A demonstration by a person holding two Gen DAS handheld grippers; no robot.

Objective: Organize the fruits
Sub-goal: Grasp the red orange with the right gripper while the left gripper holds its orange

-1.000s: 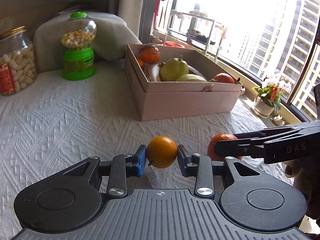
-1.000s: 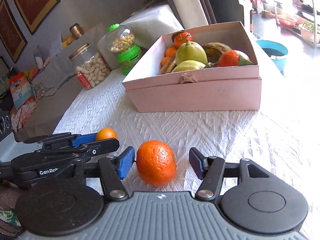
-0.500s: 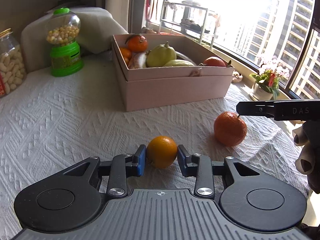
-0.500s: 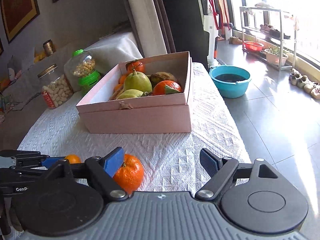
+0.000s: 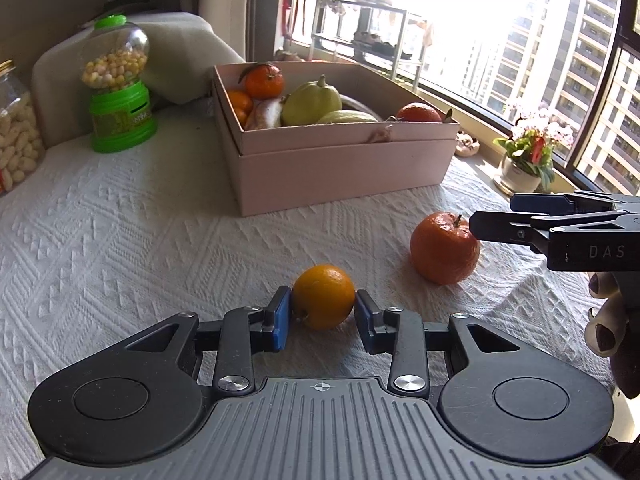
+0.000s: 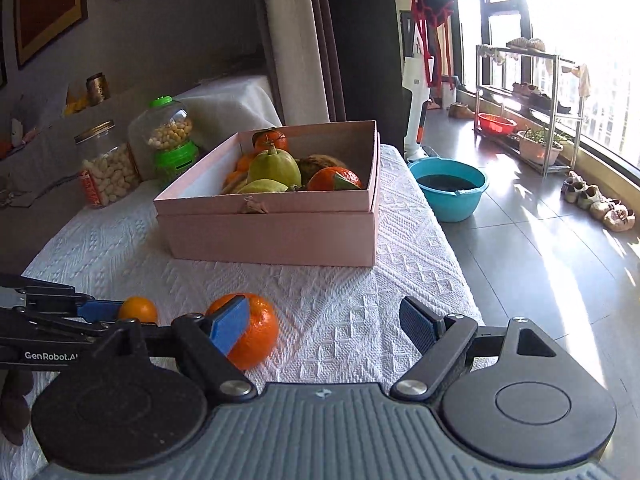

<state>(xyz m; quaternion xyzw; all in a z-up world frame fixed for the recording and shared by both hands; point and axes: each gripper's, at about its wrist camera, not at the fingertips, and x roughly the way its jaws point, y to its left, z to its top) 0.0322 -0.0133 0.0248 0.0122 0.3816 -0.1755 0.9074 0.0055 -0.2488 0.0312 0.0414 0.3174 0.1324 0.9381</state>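
1. Left gripper (image 5: pixel 322 316): fingers clamped on the small orange (image 5: pixel 323 296), which sits low over the white-clothed desk (image 5: pixel 120 240); lift it clear before heading for the pink box (image 5: pixel 340 160)
2. Right gripper (image 6: pixel 320 326): fingers released, just opened, nothing between; the tangerine (image 6: pixel 252 330) rests on the desk behind its left finger, so recentre on it before closing

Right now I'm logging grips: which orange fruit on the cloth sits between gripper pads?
The small smooth orange, clamped by the left gripper. The bigger stemmed tangerine lies free on the cloth.
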